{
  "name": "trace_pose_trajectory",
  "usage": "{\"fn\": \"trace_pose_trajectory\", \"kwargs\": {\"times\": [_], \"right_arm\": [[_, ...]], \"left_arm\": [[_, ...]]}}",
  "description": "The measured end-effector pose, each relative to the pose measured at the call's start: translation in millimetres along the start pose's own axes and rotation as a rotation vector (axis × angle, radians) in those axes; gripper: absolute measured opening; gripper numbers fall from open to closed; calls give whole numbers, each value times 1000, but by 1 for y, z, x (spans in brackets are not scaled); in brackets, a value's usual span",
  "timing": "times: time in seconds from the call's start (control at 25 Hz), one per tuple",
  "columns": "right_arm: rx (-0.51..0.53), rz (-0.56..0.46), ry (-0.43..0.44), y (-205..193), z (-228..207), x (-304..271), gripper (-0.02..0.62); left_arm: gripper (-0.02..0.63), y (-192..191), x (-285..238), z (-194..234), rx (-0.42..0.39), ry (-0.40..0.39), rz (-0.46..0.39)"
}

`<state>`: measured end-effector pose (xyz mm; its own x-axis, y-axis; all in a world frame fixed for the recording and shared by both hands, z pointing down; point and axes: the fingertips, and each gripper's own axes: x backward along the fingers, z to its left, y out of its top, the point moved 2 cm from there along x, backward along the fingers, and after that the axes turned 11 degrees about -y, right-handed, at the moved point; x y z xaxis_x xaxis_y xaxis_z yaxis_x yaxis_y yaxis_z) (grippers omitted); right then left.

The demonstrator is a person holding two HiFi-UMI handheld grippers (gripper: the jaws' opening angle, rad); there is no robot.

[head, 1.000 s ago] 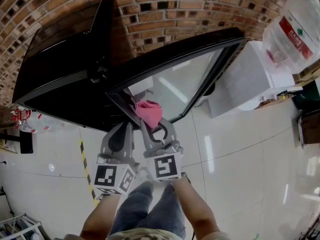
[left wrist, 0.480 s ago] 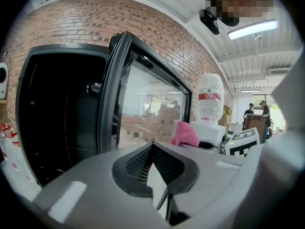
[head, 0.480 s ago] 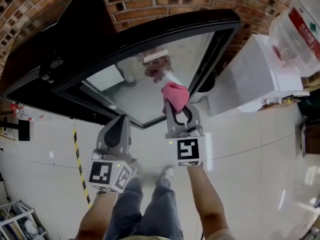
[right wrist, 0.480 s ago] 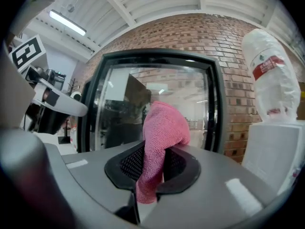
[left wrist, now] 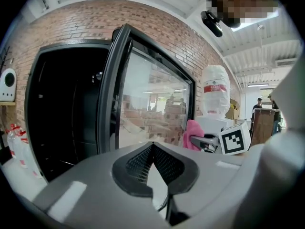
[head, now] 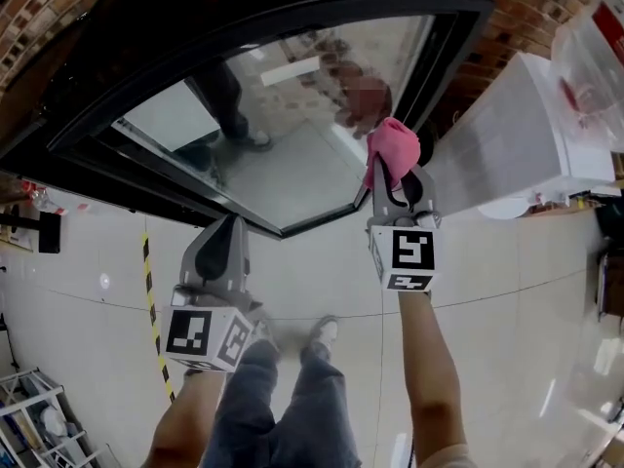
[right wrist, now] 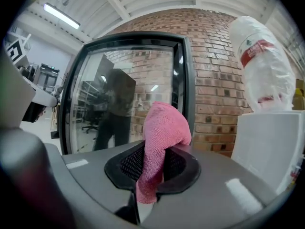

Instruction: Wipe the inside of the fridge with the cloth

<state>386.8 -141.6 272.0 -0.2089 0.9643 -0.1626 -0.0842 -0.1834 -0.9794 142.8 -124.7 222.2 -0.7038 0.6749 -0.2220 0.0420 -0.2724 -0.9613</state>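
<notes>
The right claw [head: 394,175] is clamped on the pink cloth [head: 393,144]. In the right gripper view the cloth [right wrist: 159,132] runs up between the two dark pads, pinched at its lower part. The rest bunches out in a rounded fold above and beyond the claw [right wrist: 152,170] tips, with a short tail hanging below the pinch.

That claw faces the fridge's glass door [right wrist: 124,94], which stands swung open. The cloth sits in front of the door's right-hand frame, low on the pane. No view shows whether it touches the glass or is apart from it. From the head view, cloth and claw lie at the door's [head: 283,115] free edge, towards the white dispenser [head: 507,135] just right of the door.

The left claw [head: 225,227] has its pads brought together at the tips with nothing between them; the left gripper view shows the claw [left wrist: 152,149] empty. It is held below the door's near corner in the head view, well apart from the cloth. It looks towards the door's edge, with the dark open fridge [left wrist: 62,113] cabinet left of the door. The cloth [left wrist: 192,133] and the right claw's marker cube [left wrist: 235,138] show to the right of the door.

A brick wall [right wrist: 214,80] stands behind the door, and pale floor tiles [head: 507,291] lie below it.
</notes>
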Motion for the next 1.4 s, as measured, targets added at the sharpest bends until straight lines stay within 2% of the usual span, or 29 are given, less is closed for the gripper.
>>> {"fn": "trace_pose_trajectory", "kwargs": {"times": [0.16,0.32,0.56,0.68,0.8,1.04,1.4], "right_arm": [[5,-44,37,12,19,19,60],[7,-82,129,16,85,44,60],[23,-37,256,3,193,68,60],[36,-41,292,-4,236,73,60],[24,-37,290,-15,260,73,60],[-29,-17,245,-42,263,66,60],[-14,46,130,-95,165,48,60]], "left_arm": [[-4,-13,-1,0,6,0,-6],[-4,-26,6,11,0,-12,3],[-5,-39,34,39,18,-14,-6],[-5,-46,49,53,25,-21,-6],[-5,-54,60,61,20,-34,1],[-5,-73,61,60,28,-77,25],[-5,-99,11,21,19,-123,64]]}}
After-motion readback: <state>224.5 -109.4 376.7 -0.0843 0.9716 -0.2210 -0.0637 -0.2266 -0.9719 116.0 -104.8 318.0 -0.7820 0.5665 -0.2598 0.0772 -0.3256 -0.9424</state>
